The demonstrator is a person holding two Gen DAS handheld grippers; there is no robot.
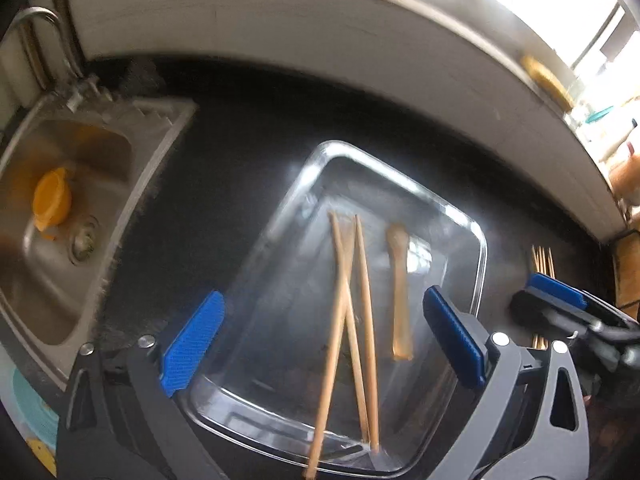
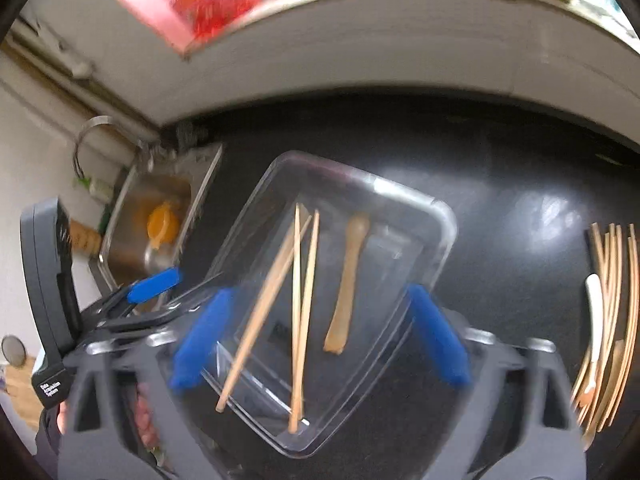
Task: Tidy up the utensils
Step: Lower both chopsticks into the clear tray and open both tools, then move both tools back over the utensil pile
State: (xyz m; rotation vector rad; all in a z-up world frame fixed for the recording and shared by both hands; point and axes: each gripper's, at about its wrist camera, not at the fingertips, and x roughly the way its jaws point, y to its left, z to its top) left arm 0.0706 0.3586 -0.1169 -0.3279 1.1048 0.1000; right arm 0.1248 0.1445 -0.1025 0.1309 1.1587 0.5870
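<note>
Three chopsticks (image 1: 352, 320) and a wooden spoon (image 1: 400, 292) are seen lying in the clear tray (image 1: 478, 240) on the dark worktop (image 1: 240, 160). One chopstick overhangs the near rim and could be knocked out. Both the left hand-held gripper (image 1: 320, 344) and right hand-held gripper (image 2: 320, 336) are spread wide, nothing held. Sink (image 1: 132, 184) lies left; remaining utensils (image 2: 612, 312) right, open worktop between.

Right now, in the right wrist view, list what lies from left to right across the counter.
Sink with an orange lid in it → clear glass dish holding chopsticks and then a small wooden spoon → bare black countertop → pile of wooden utensils at the right edge.
</note>
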